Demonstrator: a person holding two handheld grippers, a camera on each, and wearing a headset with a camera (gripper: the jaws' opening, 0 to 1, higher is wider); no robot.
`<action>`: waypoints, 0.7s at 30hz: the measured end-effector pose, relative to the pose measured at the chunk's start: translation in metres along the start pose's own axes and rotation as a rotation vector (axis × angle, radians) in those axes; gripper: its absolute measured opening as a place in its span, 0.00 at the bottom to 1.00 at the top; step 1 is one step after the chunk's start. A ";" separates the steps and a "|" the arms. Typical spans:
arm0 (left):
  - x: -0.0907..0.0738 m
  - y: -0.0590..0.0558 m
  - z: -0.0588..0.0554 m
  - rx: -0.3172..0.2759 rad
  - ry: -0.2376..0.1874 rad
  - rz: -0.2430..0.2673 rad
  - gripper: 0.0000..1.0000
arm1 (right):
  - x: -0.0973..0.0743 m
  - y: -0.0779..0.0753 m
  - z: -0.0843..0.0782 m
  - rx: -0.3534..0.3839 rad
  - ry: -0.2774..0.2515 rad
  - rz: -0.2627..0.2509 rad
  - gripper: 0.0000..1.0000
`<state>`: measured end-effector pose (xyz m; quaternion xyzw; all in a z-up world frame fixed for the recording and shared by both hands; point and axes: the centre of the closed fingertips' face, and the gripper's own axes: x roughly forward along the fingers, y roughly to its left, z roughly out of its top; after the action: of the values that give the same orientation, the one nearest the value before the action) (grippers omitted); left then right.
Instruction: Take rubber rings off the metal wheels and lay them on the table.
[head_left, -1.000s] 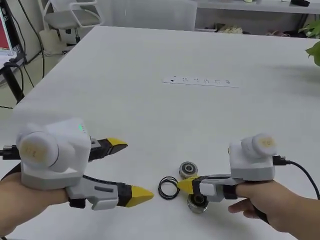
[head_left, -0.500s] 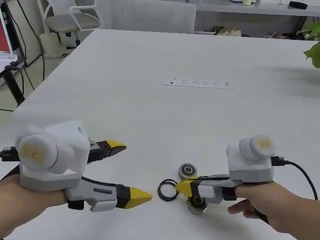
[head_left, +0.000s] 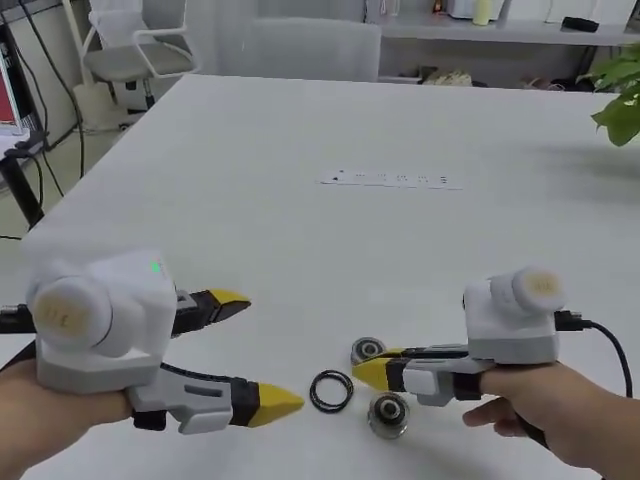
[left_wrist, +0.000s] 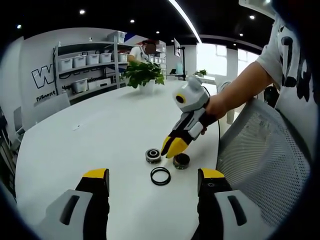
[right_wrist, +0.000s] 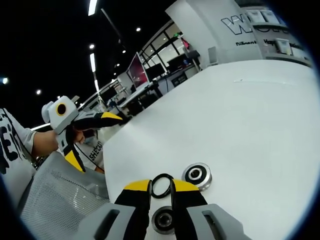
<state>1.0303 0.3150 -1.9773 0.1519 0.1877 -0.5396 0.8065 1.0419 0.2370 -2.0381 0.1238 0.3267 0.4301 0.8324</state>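
A black rubber ring (head_left: 331, 390) lies flat on the white table (head_left: 300, 230), also seen in the left gripper view (left_wrist: 160, 176). Two small metal wheels flank it: one farther back (head_left: 367, 351), one nearer (head_left: 388, 412). My right gripper (head_left: 368, 372) hovers just right of the ring, between the wheels, its yellow tips nearly together and gripping nothing. Its own view shows the ring (right_wrist: 161, 185) just past the tips, one wheel (right_wrist: 197, 174) to the right and the other wheel (right_wrist: 164, 220) below the jaws. My left gripper (head_left: 258, 350) stands wide open left of the ring, holding nothing.
A white power strip (head_left: 392, 180) lies mid-table. A green plant (head_left: 620, 105) sits at the far right edge. An office chair (head_left: 130, 40) stands beyond the far left corner. A mesh chair back (left_wrist: 260, 150) is close behind the person.
The right gripper has lifted and drawn back a little, uncovering the nearer wheel. The ring now lies apart from its tips. The left gripper has barely moved; the head camera tilted.
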 end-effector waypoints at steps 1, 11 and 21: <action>0.000 -0.001 0.001 -0.001 -0.002 -0.002 0.70 | -0.002 0.001 0.001 -0.004 -0.003 0.000 0.14; -0.007 -0.003 0.011 0.000 -0.015 0.003 0.70 | -0.025 0.009 0.007 -0.091 -0.014 -0.015 0.18; -0.013 -0.006 0.014 0.001 -0.018 0.007 0.71 | -0.053 0.013 0.012 -0.161 -0.045 -0.053 0.29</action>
<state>1.0222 0.3168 -1.9587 0.1482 0.1794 -0.5382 0.8101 1.0193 0.2039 -1.9999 0.0575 0.2753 0.4297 0.8581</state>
